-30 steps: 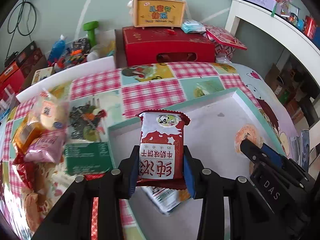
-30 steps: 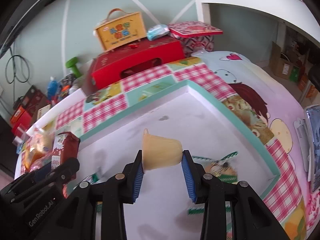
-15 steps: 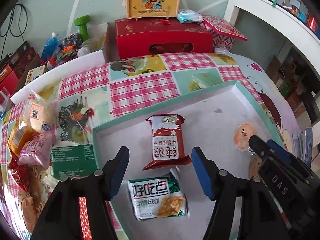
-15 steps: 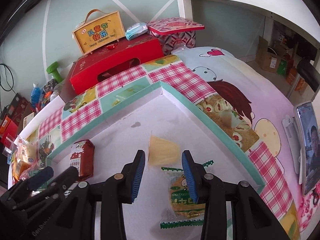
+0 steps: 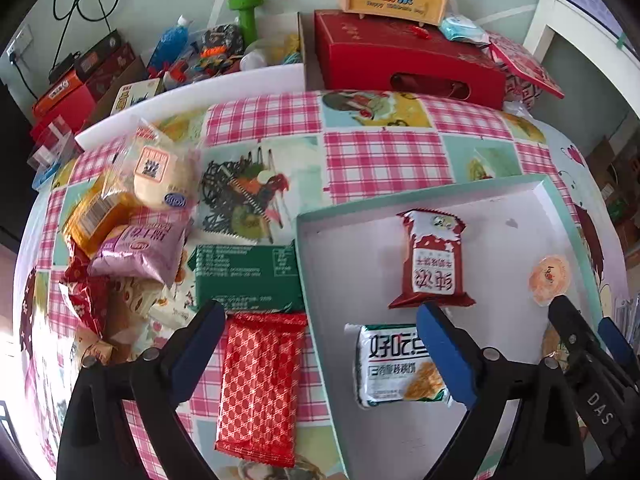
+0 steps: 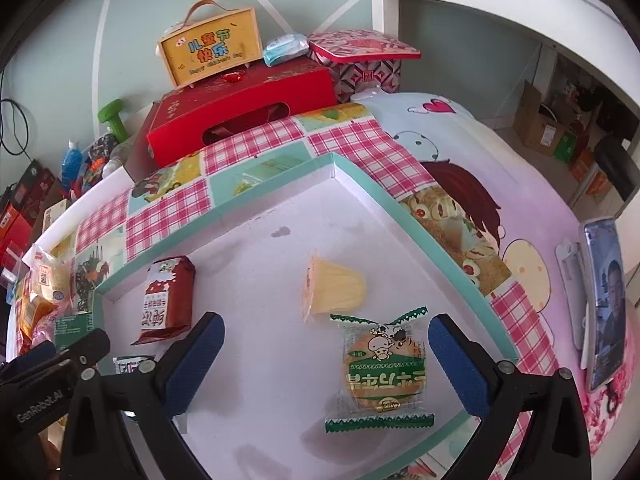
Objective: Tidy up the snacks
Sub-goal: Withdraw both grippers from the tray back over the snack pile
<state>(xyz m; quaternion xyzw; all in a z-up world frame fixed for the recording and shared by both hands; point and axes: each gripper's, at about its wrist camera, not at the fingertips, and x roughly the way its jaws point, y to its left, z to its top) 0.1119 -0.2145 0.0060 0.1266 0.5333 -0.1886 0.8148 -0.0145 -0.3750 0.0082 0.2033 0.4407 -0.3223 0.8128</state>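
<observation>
A teal-rimmed white tray (image 5: pixel 424 194) (image 6: pixel 372 184) holds a red-brown biscuit pack (image 5: pixel 434 258) (image 6: pixel 166 300), a green-white cracker pack (image 5: pixel 396 366), a yellow jelly cup (image 6: pixel 334 290) (image 5: pixel 549 280) and a round green-wrapped cookie (image 6: pixel 382 364). My left gripper (image 5: pixel 320 342) is open and empty, above the tray's left rim and a red checked wafer pack (image 5: pixel 260 384). My right gripper (image 6: pixel 326 354) is open and empty, pulled back over the cookie, with the jelly cup beyond its fingertips.
A heap of loose snacks (image 5: pixel 124 240) and a green box (image 5: pixel 248 276) lie on the tablecloth left of the tray. A red gift box (image 5: pixel 404 60) and a yellow case (image 6: pixel 210 52) stand at the back. A phone (image 6: pixel 604 304) lies at the right.
Both grippers let go of their snacks and opened wide. The biscuit pack and the jelly cup now lie in the tray. Both grippers drew back, the left one shifting left.
</observation>
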